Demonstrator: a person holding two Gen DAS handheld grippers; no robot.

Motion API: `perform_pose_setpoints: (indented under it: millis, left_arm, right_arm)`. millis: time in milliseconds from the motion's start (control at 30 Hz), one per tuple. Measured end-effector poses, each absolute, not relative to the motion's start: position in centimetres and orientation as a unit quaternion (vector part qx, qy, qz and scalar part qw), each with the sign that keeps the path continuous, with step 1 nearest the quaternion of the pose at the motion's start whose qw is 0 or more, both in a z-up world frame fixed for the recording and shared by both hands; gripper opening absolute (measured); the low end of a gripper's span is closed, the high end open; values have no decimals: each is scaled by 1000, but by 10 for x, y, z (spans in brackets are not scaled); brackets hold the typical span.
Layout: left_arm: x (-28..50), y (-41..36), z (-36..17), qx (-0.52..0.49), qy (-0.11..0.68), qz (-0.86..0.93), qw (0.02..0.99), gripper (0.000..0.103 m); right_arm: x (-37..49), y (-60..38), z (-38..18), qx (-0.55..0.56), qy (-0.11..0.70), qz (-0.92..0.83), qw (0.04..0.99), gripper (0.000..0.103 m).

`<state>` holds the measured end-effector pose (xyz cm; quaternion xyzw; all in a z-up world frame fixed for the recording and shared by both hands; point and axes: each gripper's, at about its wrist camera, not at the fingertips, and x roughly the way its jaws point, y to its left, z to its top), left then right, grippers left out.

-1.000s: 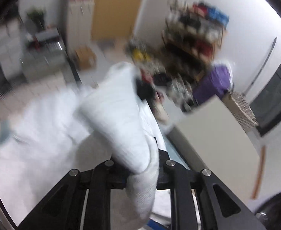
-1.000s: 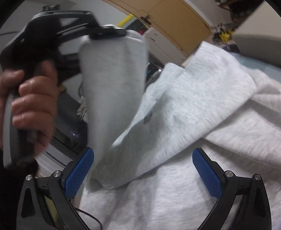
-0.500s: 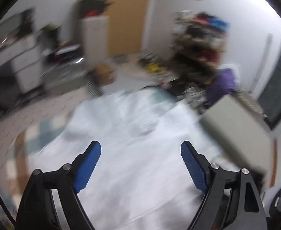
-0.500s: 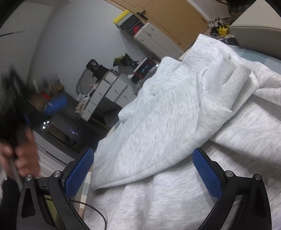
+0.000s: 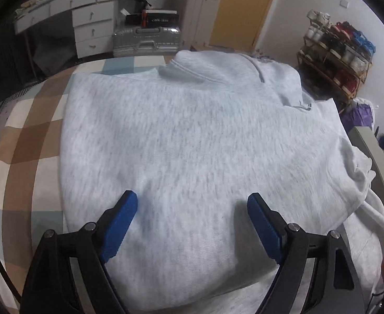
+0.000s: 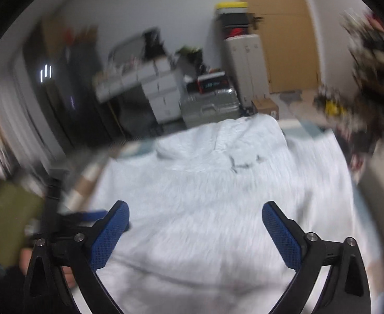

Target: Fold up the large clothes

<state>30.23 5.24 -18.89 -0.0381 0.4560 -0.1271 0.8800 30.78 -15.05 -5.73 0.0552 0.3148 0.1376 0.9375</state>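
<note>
Left gripper released the sleeve (now flat).

The sweatshirt is soft heathered grey fleece cloth, matt, with ribbed edges. The checked bedcover looks like flat woven cloth. The left claw has matt black plastic arms and blue textured pads.

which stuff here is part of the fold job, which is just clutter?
Job:
- light grey fleece hoodie, spread flat
- left tongs, open over it
- right tongs, open
- checked brown-and-cream bedcover underneath

Clutter:
- silver hard-shell suitcase
- white drawer desk
- wooden shoe rack
</note>
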Motion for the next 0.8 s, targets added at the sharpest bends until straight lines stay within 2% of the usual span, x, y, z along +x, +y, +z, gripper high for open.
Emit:
perform_pose_setpoints:
  millis: [33,100,133,167,200,233,267,300,333,400,467,533,633,667,733,800]
  left_arm:
    - [302,52,-192,-47,447,-130,884,84]
    - [301,56,-191,-59,435,-134,889,84]
    - [300,55,-191,-60,431,-134,890,84]
    - [300,64,-185,-59,430,-134,891,85]
    - [297,73,-182,-59,426,-133,893,85]
    - [302,65,-185,-57,423,-130,895,85]
    - [299,67,-182,-52,424,-128,895,85]
    - [295,71,-179,-46,422,-126,897,85]
    - [295,69,-180,-42,421,-124,897,85]
    - [290,74,-178,-40,420,-121,899,85]
    - [289,75,-179,-39,420,-120,899,85]
    - [286,79,-178,-32,421,-117,899,87]
    - [291,65,-181,20,439,-116,891,98]
    - [290,64,-180,38,443,-113,889,98]
    - [291,60,-173,64,466,-122,874,96]
    - [278,75,-146,9,470,-158,868,94]
  right_arm:
    - [324,-135,-60,17,328,132,935,94]
    - [354,-114,-77,-20,357,126,925,71]
    - [369,-108,-89,-33,380,122,916,67]
    - [385,-102,-105,-52,406,106,906,55]
    - [392,-100,-117,-65,425,93,898,39]
    - [405,-99,-136,-76,459,83,881,32]
    - [411,-100,-149,-77,483,81,868,30]
    - [408,-102,-145,-71,457,88,882,30]
    - [409,-102,-145,-75,470,88,875,30]
    - [399,-105,-138,-57,471,98,875,18]
    - [372,-105,-123,-45,432,133,891,21]
    - [354,-98,-125,-54,431,156,887,21]
    - [344,-84,-154,-92,459,160,869,24]
    - [339,-82,-153,-107,442,156,877,24]
    - [337,-83,-150,-101,456,156,870,24]
    - [328,-99,-136,-54,450,165,876,24]
